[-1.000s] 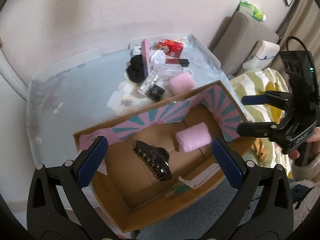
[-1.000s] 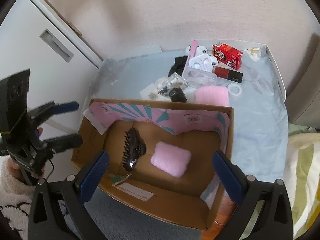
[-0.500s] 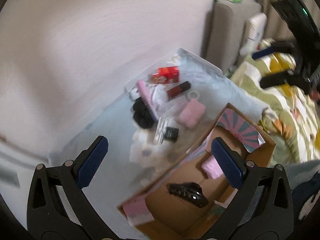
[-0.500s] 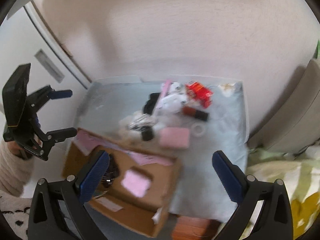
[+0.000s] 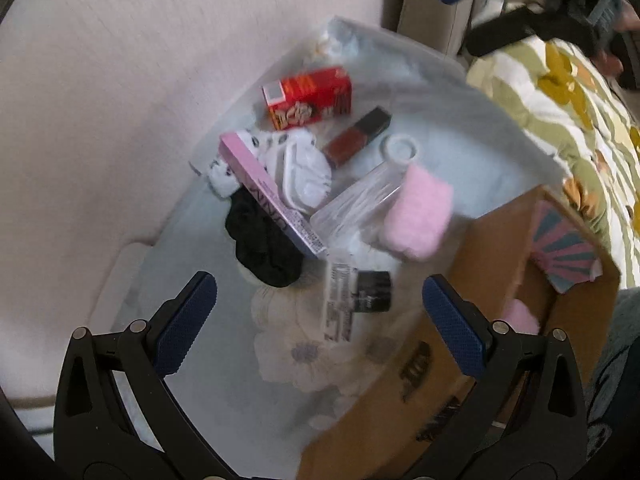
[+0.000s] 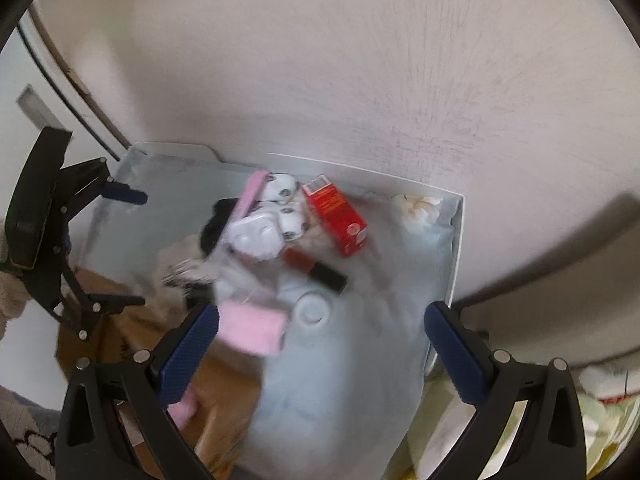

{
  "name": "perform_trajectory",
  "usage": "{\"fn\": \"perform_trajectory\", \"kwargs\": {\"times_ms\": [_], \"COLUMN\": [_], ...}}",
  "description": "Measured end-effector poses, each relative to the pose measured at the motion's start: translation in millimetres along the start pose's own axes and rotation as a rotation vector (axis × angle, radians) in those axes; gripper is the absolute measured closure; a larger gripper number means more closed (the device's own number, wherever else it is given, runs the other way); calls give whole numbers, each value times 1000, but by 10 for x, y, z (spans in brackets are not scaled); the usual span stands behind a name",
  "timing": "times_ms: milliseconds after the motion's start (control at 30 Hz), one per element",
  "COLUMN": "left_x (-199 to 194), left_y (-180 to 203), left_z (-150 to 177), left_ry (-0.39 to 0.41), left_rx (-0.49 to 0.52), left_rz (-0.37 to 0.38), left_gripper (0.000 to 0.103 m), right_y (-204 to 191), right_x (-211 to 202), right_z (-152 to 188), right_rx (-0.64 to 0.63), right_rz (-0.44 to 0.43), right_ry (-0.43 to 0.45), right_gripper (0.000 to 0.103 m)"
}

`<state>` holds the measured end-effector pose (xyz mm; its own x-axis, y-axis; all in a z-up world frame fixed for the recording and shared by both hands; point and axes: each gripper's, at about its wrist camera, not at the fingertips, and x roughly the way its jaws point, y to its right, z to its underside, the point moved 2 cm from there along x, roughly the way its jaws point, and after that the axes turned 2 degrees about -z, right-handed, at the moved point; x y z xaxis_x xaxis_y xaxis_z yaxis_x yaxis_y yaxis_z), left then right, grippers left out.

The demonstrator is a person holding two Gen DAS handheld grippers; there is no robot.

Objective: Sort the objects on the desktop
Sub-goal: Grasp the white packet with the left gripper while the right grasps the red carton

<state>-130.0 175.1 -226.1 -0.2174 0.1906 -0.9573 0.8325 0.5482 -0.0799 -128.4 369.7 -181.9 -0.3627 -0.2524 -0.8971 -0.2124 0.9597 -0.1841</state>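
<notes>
A heap of small objects lies on the pale blue table (image 5: 168, 280): a red carton (image 5: 308, 96), a dark red tube (image 5: 356, 136), a long pink box (image 5: 272, 196), a black scrunchie (image 5: 264, 244), a white case (image 5: 304, 168), a pink fluffy pad (image 5: 418, 212), a tape ring (image 5: 398, 148) and a black-capped bottle (image 5: 360, 296). My left gripper (image 5: 316, 320) is open and empty above the table's near part. My right gripper (image 6: 318, 344) is open and empty above the tape ring (image 6: 312, 312) and pink pad (image 6: 252, 328). The cardboard box (image 5: 500, 320) stands against the table's edge.
A wall runs behind the table. A bed with a yellow-green cover (image 5: 580, 100) lies to the right. A white cabinet (image 6: 24, 92) stands to the left. A crumpled tissue (image 6: 416, 206) sits in the table's far corner. A floral print marks the table cover (image 5: 304, 352).
Both grippers have swung from above the cardboard box toward the heap on the table. The box has slid to the side of each view. Both stay open and empty.
</notes>
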Motion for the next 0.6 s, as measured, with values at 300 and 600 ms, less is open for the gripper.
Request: {"fn": "perform_trajectory", "kwargs": {"times_ms": [300, 600], "left_x": [389, 531], "left_y": [-117, -151], "left_z": [29, 88], "left_ry": [-66, -97], "left_rx": [-24, -24], "left_rz": [70, 92], "left_gripper": [7, 28], "right_y": [100, 101], "right_x": [741, 1097], "right_z": [-295, -402], "right_rx": [-59, -98], "right_rz": [-39, -83], "right_ry": [-44, -75], "right_gripper": [1, 22]}}
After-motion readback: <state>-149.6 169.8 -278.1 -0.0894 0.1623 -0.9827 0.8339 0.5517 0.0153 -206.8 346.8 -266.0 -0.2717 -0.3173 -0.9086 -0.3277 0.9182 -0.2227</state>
